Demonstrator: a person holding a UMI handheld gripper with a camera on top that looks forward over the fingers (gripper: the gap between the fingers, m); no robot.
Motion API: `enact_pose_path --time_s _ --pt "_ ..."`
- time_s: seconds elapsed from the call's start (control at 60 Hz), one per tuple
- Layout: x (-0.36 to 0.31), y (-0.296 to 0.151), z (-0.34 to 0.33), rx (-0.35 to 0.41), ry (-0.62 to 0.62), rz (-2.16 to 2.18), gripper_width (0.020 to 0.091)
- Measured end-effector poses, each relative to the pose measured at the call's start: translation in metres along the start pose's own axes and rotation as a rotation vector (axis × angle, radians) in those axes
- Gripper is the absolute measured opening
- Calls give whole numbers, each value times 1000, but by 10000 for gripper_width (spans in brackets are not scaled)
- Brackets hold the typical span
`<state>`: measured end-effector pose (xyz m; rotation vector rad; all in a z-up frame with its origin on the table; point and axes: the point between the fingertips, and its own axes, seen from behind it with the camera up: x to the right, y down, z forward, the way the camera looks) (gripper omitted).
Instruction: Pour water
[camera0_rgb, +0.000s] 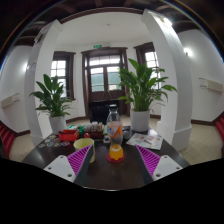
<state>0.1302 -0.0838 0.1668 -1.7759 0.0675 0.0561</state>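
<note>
Ahead we see our tongs (112, 163) spread wide; a bottle (115, 128) stands on the table (150, 160) just beyond them, a green cup (84, 150) beside it.

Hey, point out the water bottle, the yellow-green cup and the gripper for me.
water bottle (115, 131): gripper view, on its clear body, just ahead of the fingers.
yellow-green cup (84, 150): gripper view, on its outer wall.
gripper (113, 162): gripper view, midway between its open fingertips.

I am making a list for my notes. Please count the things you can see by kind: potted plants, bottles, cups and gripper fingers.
Potted plants: 2
Bottles: 1
Cups: 1
Gripper fingers: 2, open, the bottle just ahead of them
Total: 6
</note>
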Motion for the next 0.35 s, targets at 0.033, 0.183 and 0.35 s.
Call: enact_pose_path --time_s 0.033,0.183,0.35 --pt "-1 -8 -6 15 0 -3 838" --pt "-9 -28 -21 51 -7 -29 834" --pt "-21 -27 -29 39 -28 -39 835"
